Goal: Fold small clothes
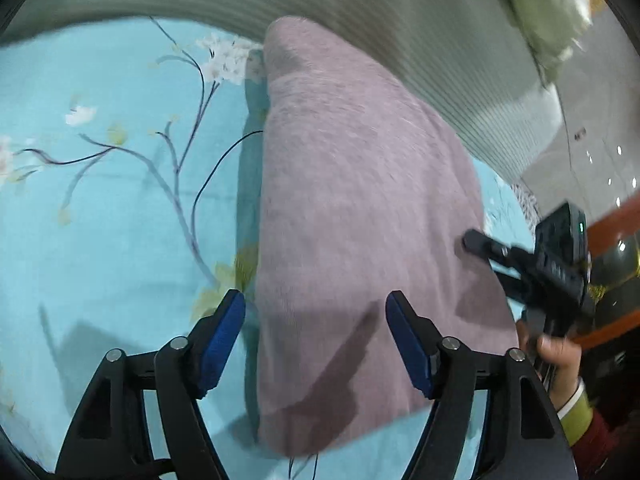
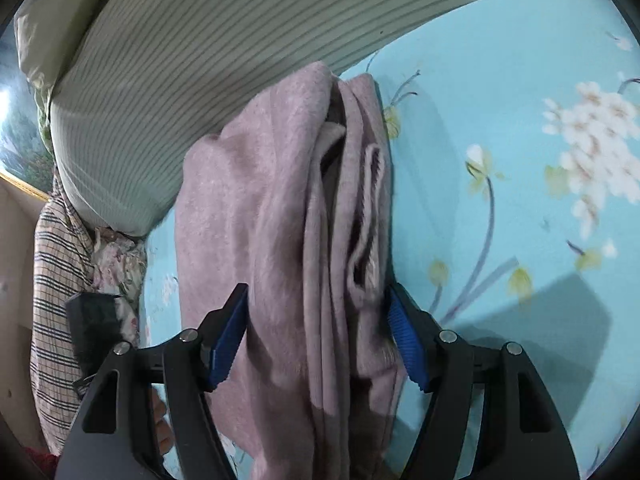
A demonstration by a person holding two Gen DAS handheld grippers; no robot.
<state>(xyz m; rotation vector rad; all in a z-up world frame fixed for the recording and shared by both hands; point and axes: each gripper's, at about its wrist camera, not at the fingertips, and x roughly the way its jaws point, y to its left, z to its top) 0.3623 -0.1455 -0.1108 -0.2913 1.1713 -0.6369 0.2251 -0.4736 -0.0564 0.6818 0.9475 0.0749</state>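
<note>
A mauve knitted garment (image 1: 352, 208) lies folded into a long strip on the light blue floral bedsheet (image 1: 100, 208). My left gripper (image 1: 316, 308) is open above its near end, blue pads on either side, not touching it. In the left wrist view the right gripper (image 1: 516, 264) hovers at the garment's right edge, held by a hand. In the right wrist view the garment (image 2: 280, 220) shows layered folds and a ribbed cuff (image 2: 370, 216). My right gripper (image 2: 318, 304) is open, its fingers straddling the near end of the cloth.
A green striped pillow (image 1: 400, 20) lies along the far edge of the garment; it also shows in the right wrist view (image 2: 180, 60). A thin black cable (image 1: 216, 176) lies on the sheet. Plaid and floral cloths (image 2: 60, 280) are bunched at the bed's left side.
</note>
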